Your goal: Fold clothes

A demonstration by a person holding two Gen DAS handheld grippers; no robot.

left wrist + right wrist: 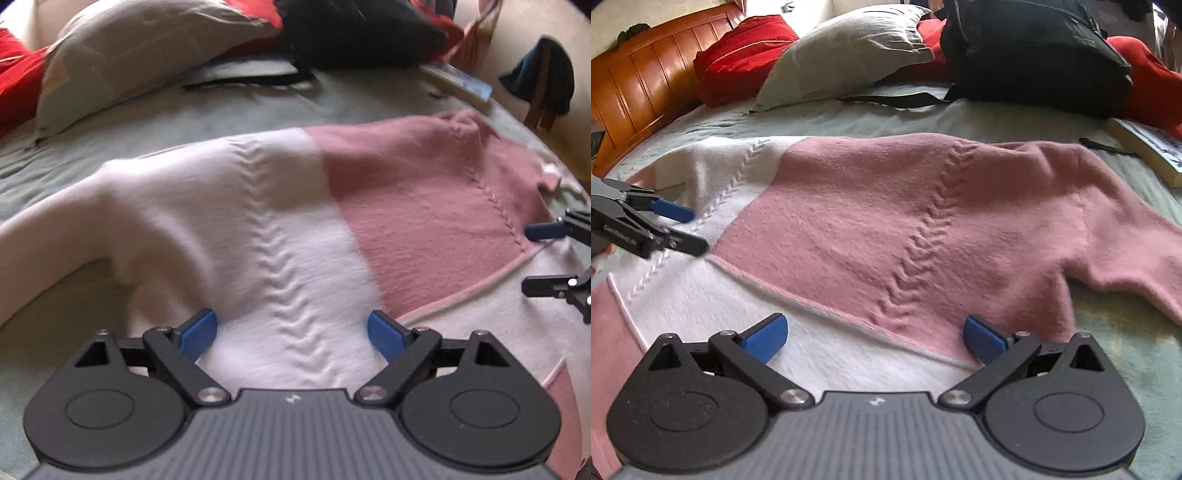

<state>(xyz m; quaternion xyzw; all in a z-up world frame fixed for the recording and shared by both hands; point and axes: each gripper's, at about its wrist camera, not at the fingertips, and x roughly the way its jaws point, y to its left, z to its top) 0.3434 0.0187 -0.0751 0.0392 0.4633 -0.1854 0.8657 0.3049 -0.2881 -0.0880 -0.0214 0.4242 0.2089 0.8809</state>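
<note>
While the bed (849, 122) is being covered by a pale green sheet, a pink and white sweater (871, 221) is lying spread flat across its middle, cable-knit ribs running down both halves. One pink sleeve is trailing off toward the right edge in the right wrist view; a white sleeve is bending down at the left in the left wrist view. A wooden headboard (639, 81) is being seen at the far left. A grey pillow (849, 48), a red cushion (742, 55) and a black backpack (1034, 48) are being piled at the head of the bed, well apart from the sweater. A book (1148, 151) is lying near the pink shoulder.

The left gripper (291, 334) is being held over the white half, jaws wide apart, nothing between them. The right gripper (875, 338) is being held over the pink-white seam near the hem, jaws also wide apart and empty. Contact with the fabric cannot be told for either.
</note>
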